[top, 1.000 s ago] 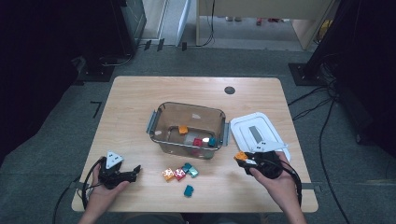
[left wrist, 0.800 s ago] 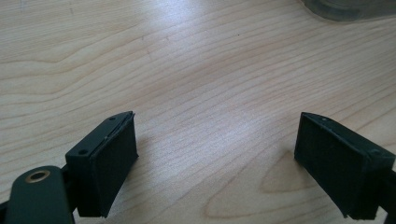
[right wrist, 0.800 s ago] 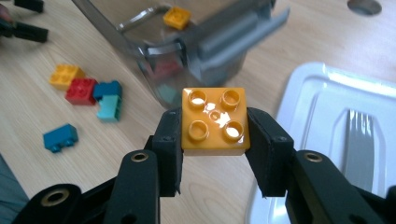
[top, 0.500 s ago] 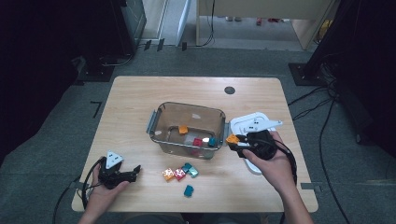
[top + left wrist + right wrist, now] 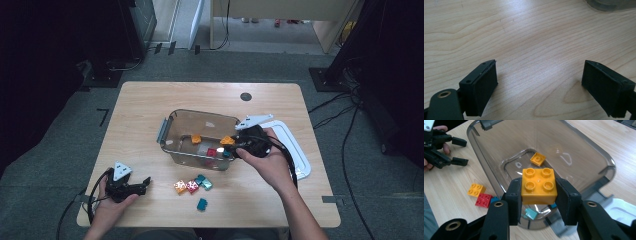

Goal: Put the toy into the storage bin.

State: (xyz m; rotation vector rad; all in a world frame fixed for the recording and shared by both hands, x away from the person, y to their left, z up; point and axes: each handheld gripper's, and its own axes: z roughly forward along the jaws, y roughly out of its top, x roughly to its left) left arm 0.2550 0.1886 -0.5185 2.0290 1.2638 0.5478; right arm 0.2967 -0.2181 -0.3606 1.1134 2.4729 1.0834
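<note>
Right now my right claw (image 5: 538,195) is clamped on an orange four-stud brick (image 5: 539,186), one jaw on each flat side, studs up. I hold it by the sides so that the bottom stays free and it can fall straight when I let go. In the right gripper view the brick hangs over the near part of the clear plastic bin (image 5: 584,152), above its floor, so a release from here should land it inside rather than on the rim. The high view shows the same claw (image 5: 235,145) at the bin's right end, with the brick (image 5: 227,140) just over the wall.

Inside the bin lie a small orange brick (image 5: 538,159) near the far end and, seen from above, a red brick (image 5: 212,152) and a teal one close to the near wall. The white lid (image 5: 295,150) lies flat on the table just right of the bin, out of the way so the opening stays clear.

My left claw (image 5: 142,185) rests low on the table (image 5: 150,115) at the near left corner, its jaws spread wide with nothing between them. I judge it is parked there, within reach of the loose pieces: a yellow brick (image 5: 180,187), a red one beside it, two teal ones touching those, and a lone teal brick (image 5: 202,204) nearer to me.
</note>
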